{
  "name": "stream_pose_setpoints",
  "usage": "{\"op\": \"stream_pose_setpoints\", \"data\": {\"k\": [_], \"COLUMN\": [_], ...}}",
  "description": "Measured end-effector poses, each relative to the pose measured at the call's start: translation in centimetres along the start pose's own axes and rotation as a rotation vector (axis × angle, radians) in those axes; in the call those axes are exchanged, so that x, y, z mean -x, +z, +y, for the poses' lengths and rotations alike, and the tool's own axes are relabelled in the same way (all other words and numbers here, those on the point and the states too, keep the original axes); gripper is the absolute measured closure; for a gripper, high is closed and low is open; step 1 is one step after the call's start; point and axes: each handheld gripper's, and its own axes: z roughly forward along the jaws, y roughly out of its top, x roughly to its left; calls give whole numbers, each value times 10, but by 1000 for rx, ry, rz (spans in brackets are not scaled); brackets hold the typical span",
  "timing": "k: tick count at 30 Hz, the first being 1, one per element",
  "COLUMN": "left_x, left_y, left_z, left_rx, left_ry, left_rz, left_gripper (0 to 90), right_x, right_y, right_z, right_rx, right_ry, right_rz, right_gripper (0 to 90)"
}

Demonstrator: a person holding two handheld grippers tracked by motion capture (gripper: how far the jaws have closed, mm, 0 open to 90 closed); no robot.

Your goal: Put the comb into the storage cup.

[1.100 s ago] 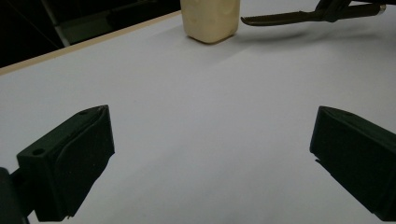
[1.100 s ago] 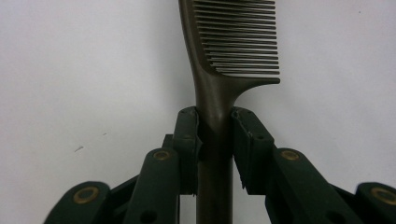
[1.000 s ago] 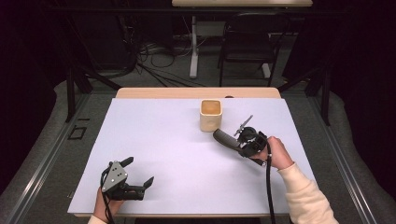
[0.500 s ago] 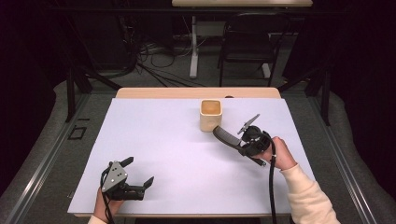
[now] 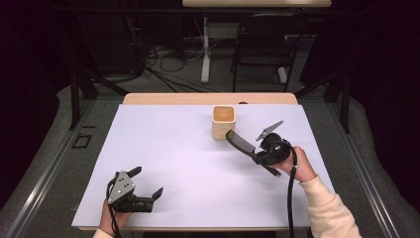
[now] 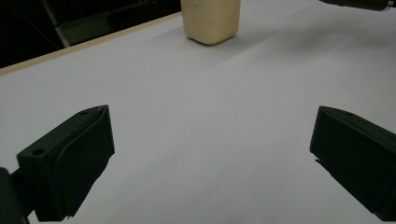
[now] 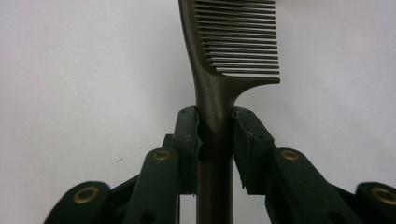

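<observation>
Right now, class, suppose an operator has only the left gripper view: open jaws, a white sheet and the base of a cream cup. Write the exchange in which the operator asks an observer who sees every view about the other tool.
Operator: Is the right tool carrying anything?
Observer: Yes. The right tool is shut on the handle of a dark comb.
Operator: Where does the comb point?
Observer: In the high view its toothed end reaches toward the cup and ends by its base. I cannot tell whether they touch.
</observation>
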Motion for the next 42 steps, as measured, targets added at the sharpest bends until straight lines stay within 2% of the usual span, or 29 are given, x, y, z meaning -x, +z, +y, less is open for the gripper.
{"op": "stream_pose_setpoints", "data": {"k": [13,23,42], "left_x": [-1,-2,-2], "left_y": [-1,-1,2], "left_z": [0,0,0], "left_rx": [3,6,4], "left_ry": [-4,-8,-11], "left_rz": [3,8,5], "left_gripper": [0,0,0], "right_x": [0,-3,-8], "right_y": [-6,-7,-16], "right_z": [-7,-7,-4], "right_rx": [97,120,222], "right_ry": [5,6,9], "right_rz": [9,12,9], "right_gripper": [724,724,724]}}
